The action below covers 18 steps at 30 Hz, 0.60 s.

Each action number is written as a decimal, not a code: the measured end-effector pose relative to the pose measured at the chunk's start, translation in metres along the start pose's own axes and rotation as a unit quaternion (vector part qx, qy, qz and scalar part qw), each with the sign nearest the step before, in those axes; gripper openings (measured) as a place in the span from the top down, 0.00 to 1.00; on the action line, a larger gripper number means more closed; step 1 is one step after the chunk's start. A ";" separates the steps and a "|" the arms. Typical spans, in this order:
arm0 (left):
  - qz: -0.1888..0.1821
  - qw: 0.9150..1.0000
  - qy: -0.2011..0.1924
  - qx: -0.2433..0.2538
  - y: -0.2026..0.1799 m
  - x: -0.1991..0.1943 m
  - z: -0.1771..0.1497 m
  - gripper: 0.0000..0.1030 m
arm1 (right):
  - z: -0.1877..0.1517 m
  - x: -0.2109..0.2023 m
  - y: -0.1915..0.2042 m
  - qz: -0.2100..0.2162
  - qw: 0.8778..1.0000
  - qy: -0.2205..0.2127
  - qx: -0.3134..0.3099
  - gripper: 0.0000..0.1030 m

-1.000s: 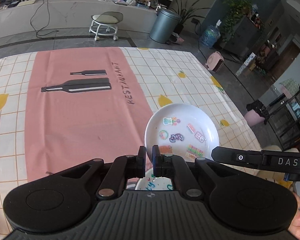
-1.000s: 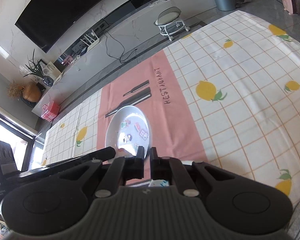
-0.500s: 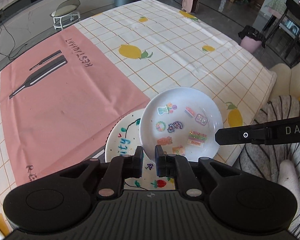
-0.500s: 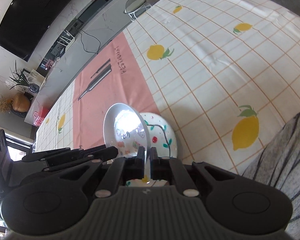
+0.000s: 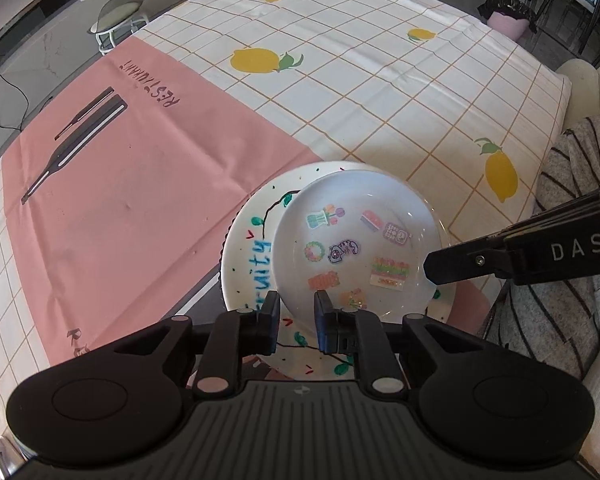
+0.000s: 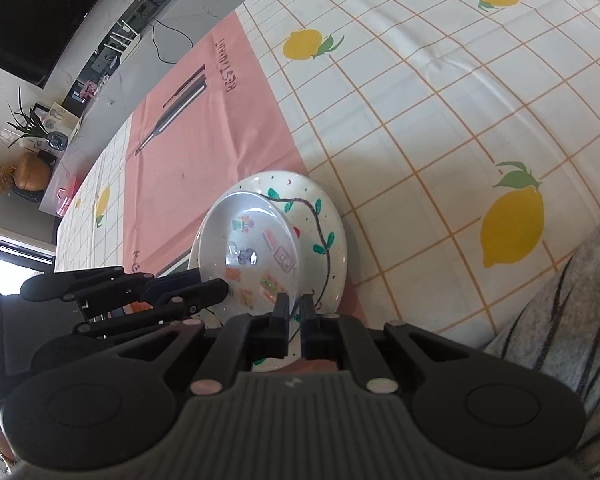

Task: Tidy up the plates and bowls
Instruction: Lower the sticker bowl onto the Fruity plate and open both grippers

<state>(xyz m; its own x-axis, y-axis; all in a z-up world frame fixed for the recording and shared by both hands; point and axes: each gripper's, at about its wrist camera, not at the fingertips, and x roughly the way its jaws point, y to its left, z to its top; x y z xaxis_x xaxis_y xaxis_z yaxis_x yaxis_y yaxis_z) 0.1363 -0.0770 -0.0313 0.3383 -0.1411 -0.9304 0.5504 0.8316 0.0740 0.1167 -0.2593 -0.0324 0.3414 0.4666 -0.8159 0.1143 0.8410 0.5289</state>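
A white plate with small colourful stickers [image 5: 356, 240] is held over a larger white plate painted with a vine and the word "Fruity" [image 5: 245, 256], which lies on the tablecloth near the front edge. My left gripper [image 5: 297, 316] has its jaws around the sticker plate's near rim with a visible gap. My right gripper [image 6: 294, 312] is shut on the same sticker plate's [image 6: 251, 248] rim from the other side, above the vine plate [image 6: 324, 236]. The right gripper's side shows in the left wrist view [image 5: 520, 252].
The table carries a white checked cloth with lemons [image 5: 380, 80] and a pink runner printed with bottles [image 5: 119, 168]. A grey striped cushion [image 5: 572, 184] lies off the table's right edge. A stool [image 5: 117, 12] stands beyond the far edge.
Both grippers have carried the sticker plate down and toward the front edge, over the vine plate. The left jaws now stand wider apart than before.
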 end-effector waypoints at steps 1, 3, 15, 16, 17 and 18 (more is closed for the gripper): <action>-0.001 1.000 -0.001 -0.002 0.001 0.000 0.000 0.81 | 0.001 0.003 0.000 -0.001 1.000 0.005 0.002 0.97; -0.002 1.000 0.001 -0.005 0.002 0.000 0.000 0.80 | 0.003 0.007 0.000 -0.006 1.000 0.008 0.002 0.97; -0.001 1.000 0.002 0.002 0.001 0.002 0.002 0.69 | 0.006 0.008 0.007 0.004 1.000 0.021 -0.012 0.72; 0.001 1.000 0.000 0.001 0.001 0.002 0.002 0.68 | 0.006 0.006 0.009 0.001 1.000 0.019 -0.017 0.70; 0.003 1.000 -0.002 0.002 0.001 0.001 0.001 0.66 | 0.006 0.003 0.011 -0.002 1.000 0.015 -0.022 0.65; 0.005 1.000 -0.005 0.003 0.001 -0.001 0.002 0.65 | 0.005 0.001 0.012 -0.005 1.000 0.011 -0.025 0.63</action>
<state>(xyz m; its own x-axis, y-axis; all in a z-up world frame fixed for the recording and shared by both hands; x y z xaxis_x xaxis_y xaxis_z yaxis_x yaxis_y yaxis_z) 0.1376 -0.0772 -0.0301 0.3508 -0.1381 -0.9262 0.5512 0.8301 0.0850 0.1235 -0.2500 -0.0255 0.3204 0.4642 -0.8257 0.0710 0.8575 0.5096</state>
